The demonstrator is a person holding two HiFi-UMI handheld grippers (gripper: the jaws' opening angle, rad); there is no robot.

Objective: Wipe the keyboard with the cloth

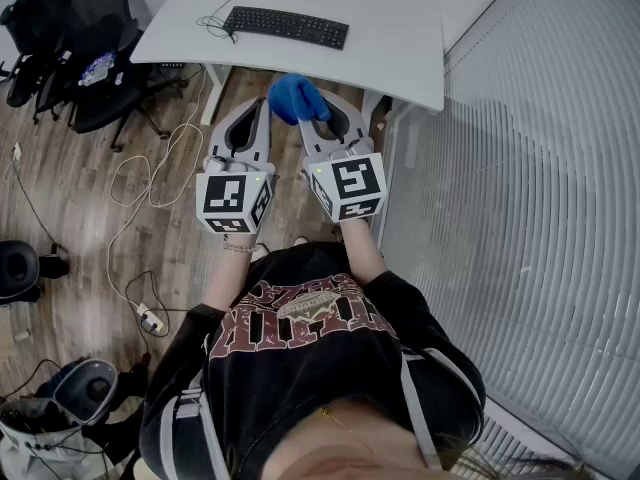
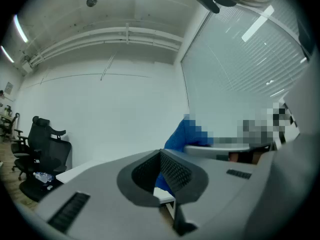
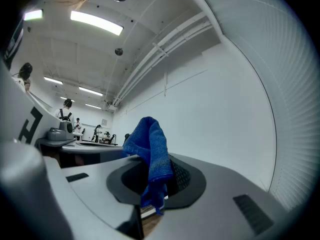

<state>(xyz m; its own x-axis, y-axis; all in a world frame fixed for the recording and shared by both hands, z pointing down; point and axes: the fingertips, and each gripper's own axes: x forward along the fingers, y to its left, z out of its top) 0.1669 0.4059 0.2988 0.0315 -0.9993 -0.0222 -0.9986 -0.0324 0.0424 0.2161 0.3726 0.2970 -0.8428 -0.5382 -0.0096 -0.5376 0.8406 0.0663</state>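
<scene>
A black keyboard [image 1: 286, 25] lies on the white desk [image 1: 395, 53] at the far end of the head view. Both grippers are held up in front of the person, short of the desk's near edge. My right gripper [image 1: 318, 116] is shut on a blue cloth [image 1: 296, 97], which bunches above its tips. In the right gripper view the cloth [image 3: 151, 146] stands up from between the jaws of that gripper [image 3: 157, 160] and hangs down over them. My left gripper [image 1: 256, 113] is beside it, jaws together and empty [image 2: 161, 155]; the cloth [image 2: 181, 136] shows behind it.
Black office chairs [image 1: 85, 48] stand left of the desk. Cables [image 1: 150, 173] and a power strip [image 1: 150, 318] lie on the wood floor. A wall of blinds [image 1: 530, 188] runs along the right. A bag [image 1: 80, 393] sits at the lower left.
</scene>
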